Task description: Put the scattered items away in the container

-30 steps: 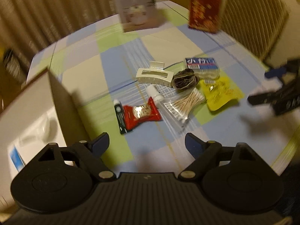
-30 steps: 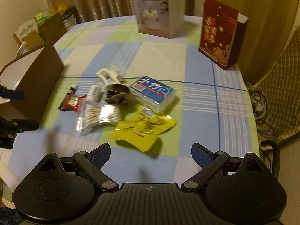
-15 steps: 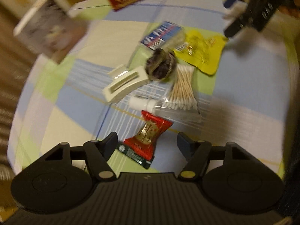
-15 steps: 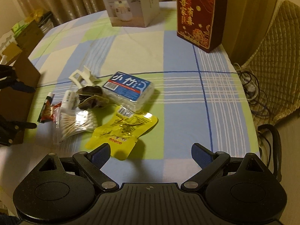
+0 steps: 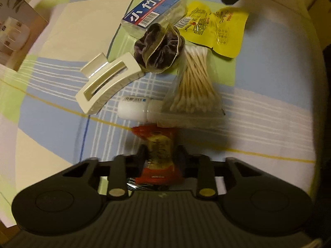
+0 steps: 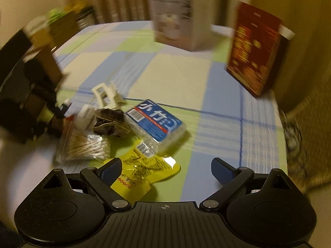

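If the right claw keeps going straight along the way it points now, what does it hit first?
Most likely the yellow snack packet: it lies just ahead of the open right claw, nearer its left finger. Beyond it sits the blue-labelled clear box. Depth is uncertain in this blurred view.

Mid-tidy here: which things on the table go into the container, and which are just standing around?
To tidy:
red candy wrapper, left gripper closing on it
hair claw
scrunchie
cotton swabs
white tube
blue-label pack
yellow packet

Standing by:
white box
red box
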Tool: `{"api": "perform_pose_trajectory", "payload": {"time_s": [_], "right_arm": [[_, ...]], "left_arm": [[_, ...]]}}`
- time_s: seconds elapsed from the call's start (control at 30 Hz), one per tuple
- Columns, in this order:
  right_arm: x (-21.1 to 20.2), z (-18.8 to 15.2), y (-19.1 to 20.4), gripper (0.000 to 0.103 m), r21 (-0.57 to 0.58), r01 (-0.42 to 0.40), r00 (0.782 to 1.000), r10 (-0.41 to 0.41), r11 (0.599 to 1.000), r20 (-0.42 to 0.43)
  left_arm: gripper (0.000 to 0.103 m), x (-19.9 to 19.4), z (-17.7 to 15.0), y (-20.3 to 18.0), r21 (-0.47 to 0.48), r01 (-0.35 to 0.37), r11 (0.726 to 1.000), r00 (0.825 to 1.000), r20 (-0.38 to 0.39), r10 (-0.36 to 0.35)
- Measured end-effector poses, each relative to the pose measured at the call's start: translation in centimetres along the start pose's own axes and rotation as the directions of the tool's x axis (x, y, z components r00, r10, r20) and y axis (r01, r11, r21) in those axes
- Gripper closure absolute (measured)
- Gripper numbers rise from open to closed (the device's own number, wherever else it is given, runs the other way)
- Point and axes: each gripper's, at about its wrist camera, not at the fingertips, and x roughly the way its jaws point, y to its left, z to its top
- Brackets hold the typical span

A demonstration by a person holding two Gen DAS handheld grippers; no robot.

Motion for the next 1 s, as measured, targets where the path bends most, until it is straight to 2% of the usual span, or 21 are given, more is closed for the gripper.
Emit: {"api": "perform_pose_trajectory", "payload": {"time_s": [0.17, 0.27, 0.37, 0.43, 0.5, 0.63, 0.67, 0.73, 0.8, 0.83, 0.9, 1.0], "right_arm": [[1.3, 1.1, -0.9, 0.005, -0.121, -0.081, 0.996, 0.085, 0.989, 0.029], [2.5, 1.9, -1.5, 0.005, -0.168, -0.115, 0.992, 0.121, 0.979, 0.026], [3.7, 2.5, -2.1, 0.005, -0.202, -0.144, 0.989, 0.15, 0.969, 0.014], [4.5, 2.8, -2.4, 0.006, -0.219, -0.168, 0.985, 0.174, 0.961, 0.008], [5.2, 3.0, -2.5, 0.006, -0.239, -0.184, 0.982, 0.191, 0.953, 0.003], [6.4, 3.4, -2.2, 0.006, -0.308, -0.211, 0.976, 0.217, 0.928, -0.014], [6.6, 3.5, -2.1, 0.01, -0.325, -0.214, 0.975, 0.221, 0.921, -0.018], [7.3, 3.7, -2.1, 0.035, -0.348, -0.237, 0.97, 0.238, 0.907, -0.04], [8.0, 3.8, -2.1, 0.035, -0.365, -0.236, 0.971, 0.234, 0.901, -0.051], [8.2, 3.7, -2.0, 0.04, -0.381, -0.231, 0.972, 0.228, 0.895, -0.055], [8.2, 3.6, -2.1, 0.041, -0.393, -0.234, 0.971, 0.232, 0.89, -0.053], [7.4, 3.7, -2.5, 0.042, -0.327, -0.219, 0.974, 0.223, 0.919, -0.027]], "left_arm": [[0.082, -1.3, -0.6, 0.4, -0.054, -0.033, 0.998, 0.999, 0.033, 0.034], [0.082, -2.9, -1.1, 0.6, -0.122, -0.076, 0.99, 0.994, 0.064, 0.084], [0.082, -4.6, -1.7, 1.6, -0.239, -0.107, 0.965, 0.987, 0.095, 0.133], [0.082, -5.4, -1.7, 2.7, -0.334, -0.136, 0.933, 0.979, 0.097, 0.178], [0.082, -6.1, -1.9, 3.8, -0.436, -0.152, 0.887, 0.972, 0.098, 0.215], [0.082, -7.5, -2.3, 5.0, -0.609, -0.135, 0.781, 0.957, 0.123, 0.261], [0.082, -8.0, -2.4, 5.0, -0.634, -0.132, 0.762, 0.954, 0.127, 0.272], [0.082, -8.5, -2.7, 4.9, -0.681, -0.12, 0.723, 0.949, 0.134, 0.284], [0.082, -9.0, -2.9, 4.7, -0.715, -0.106, 0.691, 0.946, 0.14, 0.291], [0.082, -9.2, -3.1, 4.5, -0.728, -0.1, 0.679, 0.946, 0.142, 0.292], [0.082, -9.5, -3.2, 4.2, -0.751, -0.087, 0.655, 0.945, 0.145, 0.292], [0.082, -9.9, -3.5, 3.6, -0.778, -0.068, 0.624, 0.942, 0.156, 0.296]]}}
